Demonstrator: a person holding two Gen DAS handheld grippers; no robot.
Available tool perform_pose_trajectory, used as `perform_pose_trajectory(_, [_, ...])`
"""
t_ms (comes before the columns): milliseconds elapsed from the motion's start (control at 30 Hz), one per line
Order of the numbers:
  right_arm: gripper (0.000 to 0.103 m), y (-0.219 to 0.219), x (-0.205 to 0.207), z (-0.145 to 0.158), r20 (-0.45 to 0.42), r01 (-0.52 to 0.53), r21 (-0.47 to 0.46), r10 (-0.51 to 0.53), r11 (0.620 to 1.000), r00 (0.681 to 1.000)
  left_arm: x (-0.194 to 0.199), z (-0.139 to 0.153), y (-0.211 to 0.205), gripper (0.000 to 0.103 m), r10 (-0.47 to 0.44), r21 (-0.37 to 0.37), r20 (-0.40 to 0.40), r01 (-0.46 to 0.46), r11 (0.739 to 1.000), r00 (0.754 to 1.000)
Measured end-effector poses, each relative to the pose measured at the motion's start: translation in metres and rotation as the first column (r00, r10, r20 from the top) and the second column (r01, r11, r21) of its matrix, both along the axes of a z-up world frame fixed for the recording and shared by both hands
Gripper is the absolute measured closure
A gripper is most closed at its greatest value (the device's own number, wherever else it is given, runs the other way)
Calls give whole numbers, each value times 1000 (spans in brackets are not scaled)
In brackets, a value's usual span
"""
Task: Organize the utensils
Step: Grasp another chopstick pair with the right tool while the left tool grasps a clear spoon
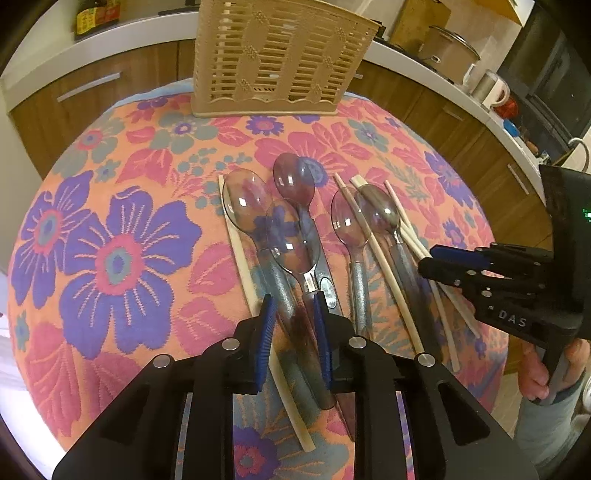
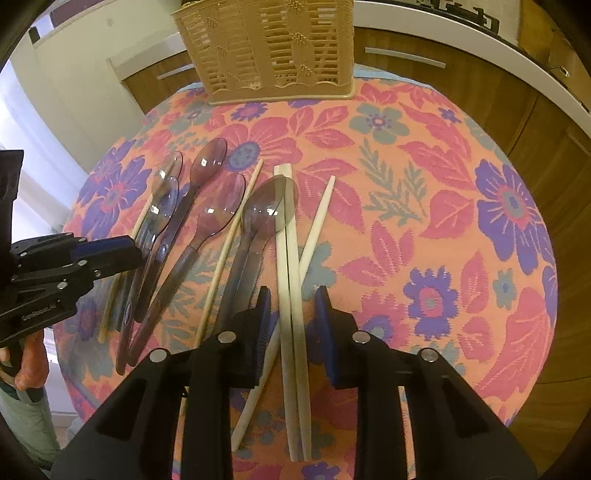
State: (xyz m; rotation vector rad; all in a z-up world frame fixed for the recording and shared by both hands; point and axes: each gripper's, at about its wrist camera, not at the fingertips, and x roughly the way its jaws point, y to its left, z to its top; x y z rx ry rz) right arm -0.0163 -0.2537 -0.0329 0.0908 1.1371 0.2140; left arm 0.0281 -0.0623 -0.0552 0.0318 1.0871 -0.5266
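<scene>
Several clear spoons [image 1: 291, 236] and pale chopsticks [image 1: 376, 254] lie on the flowered tablecloth [image 1: 118, 258]. A beige slotted utensil caddy [image 1: 280, 55] stands at the table's far edge. My left gripper [image 1: 295, 314] points down at the two leftmost spoon handles [image 1: 288, 332], which fill the gap between its blue pads [image 1: 269, 325]. My right gripper [image 2: 293, 310] straddles a joined pair of chopsticks [image 2: 291, 258], and a thin gap shows on each side between the sticks and the pads [image 2: 325, 317]. A single chopstick [image 2: 317, 221] crosses under that pair.
Behind the table run wooden cabinets [image 1: 74, 96] under a white counter. On the counter stand a bottle [image 1: 92, 14], a lidded pot [image 1: 450, 48] and mugs [image 1: 495, 88]. The right half of the cloth [image 2: 461, 240] carries no utensils. A hand [image 1: 535, 369] holds the right gripper's handle.
</scene>
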Motion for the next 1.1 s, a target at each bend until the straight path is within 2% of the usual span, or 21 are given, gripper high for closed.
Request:
perform_pose_trajectory(33, [93, 0, -1, 1, 1, -1, 4, 1, 1000, 1000, 0, 0, -1, 83, 3, 0, 3, -3, 1000, 1000])
perform_pose_trajectory(100, [93, -1, -2, 1, 5, 3, 7, -3, 1000, 1000, 0, 0, -1, 87, 7, 0, 6, -7, 1000, 1000])
perform_pose_trajectory(133, [93, -2, -2, 2, 11, 7, 9, -7, 1000, 1000, 0, 0, -2, 95, 12, 9, 15, -12, 1000, 1000])
perform_pose_trajectory(167, [93, -3, -3, 3, 16, 13, 16, -13, 1000, 1000, 1, -2, -3, 99, 13, 23, 18, -14, 1000, 1000])
perform_pose_trajectory(333, [93, -12, -4, 9, 38, 60, 37, -62, 997, 997, 2, -2, -1, 103, 30, 6, 31, -30, 1000, 999])
perform_pose_trajectory(533, [93, -30, -2, 13, 49, 121, 68, -125, 990, 991, 2, -3, 3, 103, 27, -16, 35, -27, 1000, 999])
perform_pose_trajectory(600, [93, -36, 0, 12, 43, 132, 82, -135, 988, 990, 2, -2, 4, 85, 33, -13, 33, -33, 999, 999])
perform_pose_trajectory(633, [93, -39, 0, 11, 41, 136, 87, -140, 987, 989, 1, -1, 2, 81, 35, -1, 44, -35, 999, 998])
perform_pose_trajectory(767, [93, -45, 1, 8, 35, 140, 101, -144, 985, 989, 4, -2, -12, 78, 18, 95, 69, -24, 995, 997])
perform_pose_trajectory(1000, [93, -56, 2, 8, 43, 164, 109, -169, 981, 985, 17, -4, -38, 79, -21, 212, 101, -1, 977, 995])
perform_pose_trajectory(1033, [93, -57, 2, 8, 44, 169, 103, -174, 980, 984, 18, -5, -39, 87, -20, 229, 113, -6, 973, 993])
perform_pose_trajectory(1100, [93, -58, 2, 7, 42, 177, 101, -182, 979, 982, 16, -5, -37, 91, -20, 236, 129, -11, 972, 991])
